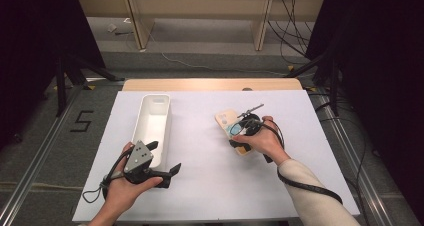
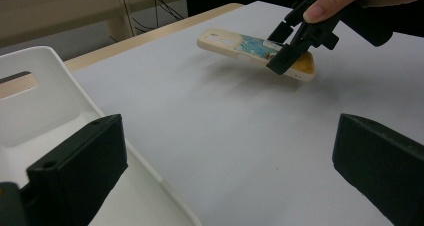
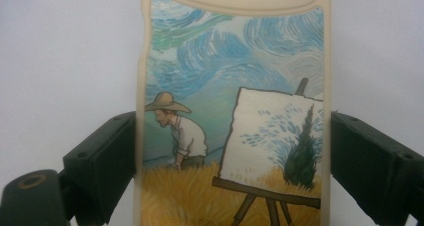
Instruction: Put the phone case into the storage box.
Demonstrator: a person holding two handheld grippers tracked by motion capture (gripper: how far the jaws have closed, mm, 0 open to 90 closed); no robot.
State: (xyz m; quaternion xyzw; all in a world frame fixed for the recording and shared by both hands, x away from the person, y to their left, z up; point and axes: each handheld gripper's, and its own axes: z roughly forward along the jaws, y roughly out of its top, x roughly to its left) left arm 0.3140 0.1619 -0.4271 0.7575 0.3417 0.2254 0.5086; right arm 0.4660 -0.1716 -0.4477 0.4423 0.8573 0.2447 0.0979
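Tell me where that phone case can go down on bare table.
The widest bare patch of the white table lies between the white bin and the phone case, which the right tool holds by its sides. Another runs along the near edge. It is crowded only where the left tool rests by the bin.

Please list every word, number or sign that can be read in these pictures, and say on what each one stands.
"5": one black digit marked on the grey floor, left of the table.
The phone case held by the right gripper carries a painted picture of a painter at an easel, with no writing.
The white bin shows no label.
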